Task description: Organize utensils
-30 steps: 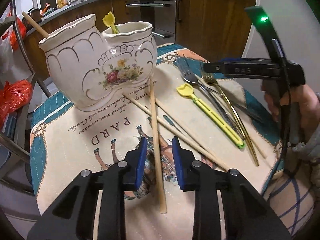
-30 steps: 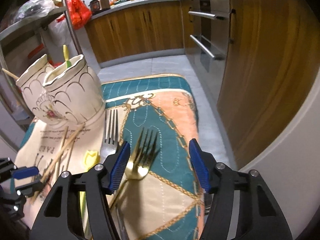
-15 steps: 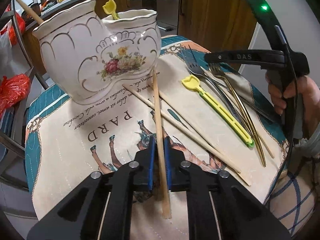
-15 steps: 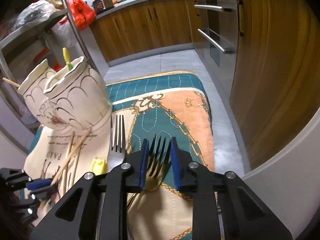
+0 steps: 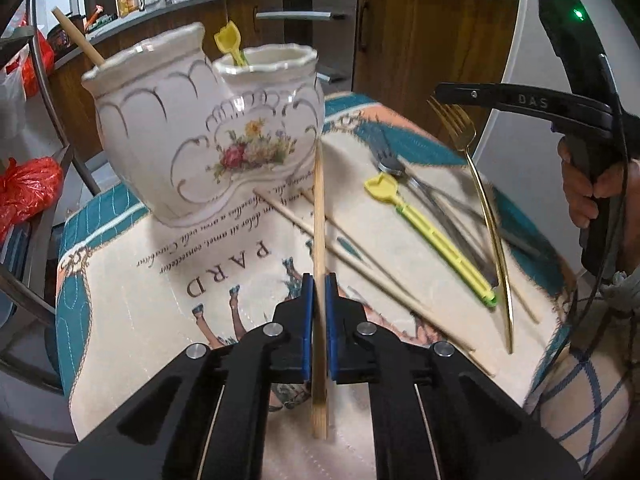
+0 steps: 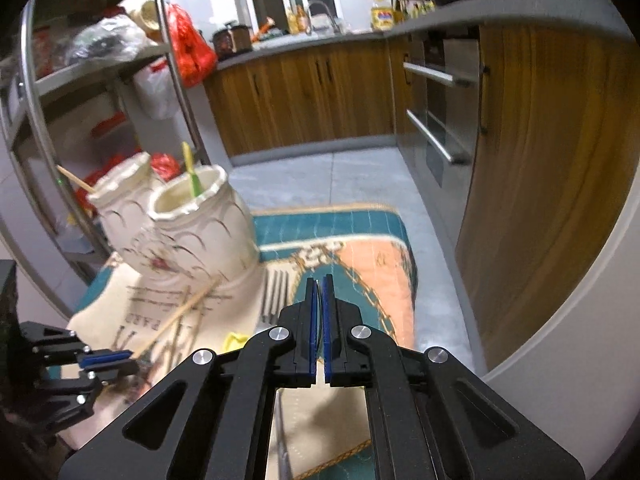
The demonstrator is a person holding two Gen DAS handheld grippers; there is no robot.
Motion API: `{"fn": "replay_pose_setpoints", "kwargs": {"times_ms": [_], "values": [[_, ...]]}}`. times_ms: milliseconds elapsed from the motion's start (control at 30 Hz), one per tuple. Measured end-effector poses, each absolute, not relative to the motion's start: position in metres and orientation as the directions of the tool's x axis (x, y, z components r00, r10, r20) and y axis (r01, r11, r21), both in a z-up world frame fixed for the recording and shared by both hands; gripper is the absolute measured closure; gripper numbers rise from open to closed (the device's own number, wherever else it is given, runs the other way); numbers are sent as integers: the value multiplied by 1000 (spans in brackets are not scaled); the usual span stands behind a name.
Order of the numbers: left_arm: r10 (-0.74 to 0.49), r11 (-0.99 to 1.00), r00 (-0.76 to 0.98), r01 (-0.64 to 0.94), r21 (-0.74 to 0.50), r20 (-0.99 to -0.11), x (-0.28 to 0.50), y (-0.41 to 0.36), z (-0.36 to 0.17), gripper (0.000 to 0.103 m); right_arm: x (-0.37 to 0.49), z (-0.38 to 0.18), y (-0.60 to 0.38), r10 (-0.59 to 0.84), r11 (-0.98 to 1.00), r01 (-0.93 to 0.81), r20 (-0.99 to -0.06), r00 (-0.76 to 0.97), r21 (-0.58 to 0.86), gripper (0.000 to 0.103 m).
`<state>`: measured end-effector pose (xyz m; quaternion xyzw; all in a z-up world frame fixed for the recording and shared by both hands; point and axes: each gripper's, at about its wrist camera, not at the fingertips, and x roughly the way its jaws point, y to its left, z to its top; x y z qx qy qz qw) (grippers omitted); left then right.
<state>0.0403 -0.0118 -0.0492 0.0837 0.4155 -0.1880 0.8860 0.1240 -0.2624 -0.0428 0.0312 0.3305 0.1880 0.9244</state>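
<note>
**Both grippers clamped: chopstick on the left, gold fork on the right**

Fingers of the left gripper (image 5: 319, 300) are pressed together on a bamboo chopstick (image 5: 319, 240), which passes between the blue pads; its near end sticks out below the jaws and its far end reaches the base of the holder. Fingers of the right gripper (image 6: 319, 300) are closed to a thin slit; in its own view only a pale sliver shows between the pads. The left view shows that gripper pinching the tine end of a gold fork (image 5: 480, 200), head raised off the cloth, handle trailing down to the near right with its tip at the cloth.

Largest to smallest:
- Printed cloth (image 5: 160, 300), cream centre with lettering, teal and peach border, covers the work surface.
- Twin ceramic holder (image 5: 192, 128), white with gilt scrollwork and a flower motif, stands at the far left of the cloth. Left cup holds one chopstick (image 5: 76, 36), leaning left. Right cup holds a yellow pick (image 5: 230, 46).
- Silver fork (image 5: 390, 160) lies right of the holder, tines pointing far.
- Yellow-green pick (image 5: 432, 236) lies just beside it, head toward the holder.
- Loose chopsticks (image 5: 360, 264) lie crossed on the cloth, under the held one.
- A person's hand (image 5: 592, 192) grips the right gripper's handle at far right.
</note>
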Motion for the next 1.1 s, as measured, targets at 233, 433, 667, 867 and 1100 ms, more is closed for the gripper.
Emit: {"fn": "replay_pose_setpoints", "kwargs": {"times_ms": [233, 433, 667, 867, 1100], "values": [[-294, 917, 643, 400, -17, -707, 30, -3, -33, 98, 100, -10, -262, 374, 925, -354, -489, 788, 137, 100], [-260, 912, 582, 410, 2, -771, 39, -12, -44, 98, 87, 6, -262, 369, 928, -354, -421, 829, 116, 100], [-209, 909, 542, 415, 43, -814, 45, -19, -52, 93, 84, 8, -258, 366, 929, -356, -408, 837, 102, 100], [-210, 904, 517, 426, 36, -830, 57, -25, -61, 76, 77, 14, -256, 362, 930, -356, -383, 850, 90, 100], [-218, 901, 512, 433, 31, -831, 63, -32, -67, 97, 66, 25, -254, 351, 935, -351, -325, 878, 62, 100]]}}
